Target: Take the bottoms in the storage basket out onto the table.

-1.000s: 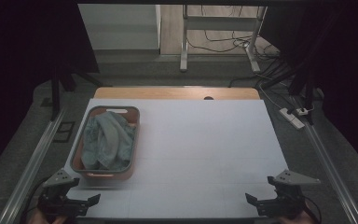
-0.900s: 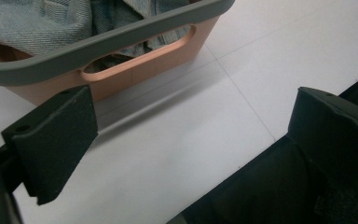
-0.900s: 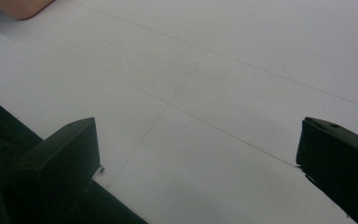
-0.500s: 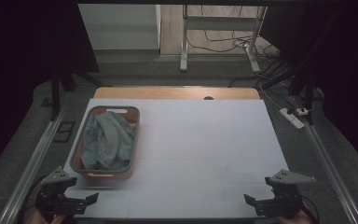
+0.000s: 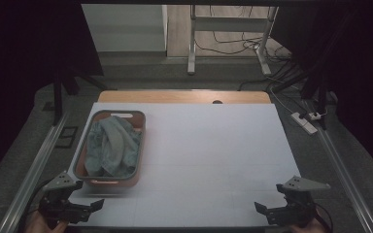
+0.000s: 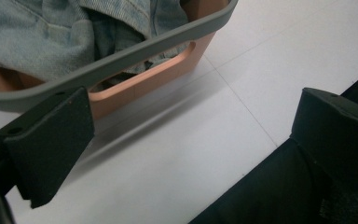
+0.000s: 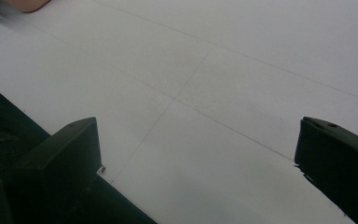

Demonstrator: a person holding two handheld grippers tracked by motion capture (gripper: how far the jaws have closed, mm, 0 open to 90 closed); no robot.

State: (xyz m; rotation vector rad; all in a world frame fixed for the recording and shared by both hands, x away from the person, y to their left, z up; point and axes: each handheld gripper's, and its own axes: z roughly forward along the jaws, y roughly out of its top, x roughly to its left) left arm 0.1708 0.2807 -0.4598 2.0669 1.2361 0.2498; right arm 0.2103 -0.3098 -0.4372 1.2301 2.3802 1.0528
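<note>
a: denim clothes [image 5: 109, 145] fill the basket [image 5: 141, 127] at left; the left gripper [image 5: 80, 208] has slid nearer the table edge, jaws spread, empty.
b: right gripper [image 5: 272, 212] likewise, released; no reach has started yet.

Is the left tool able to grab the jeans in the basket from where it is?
Probably yes: the left tool is open just in front of the basket, and the jeans lie uncovered.
</note>
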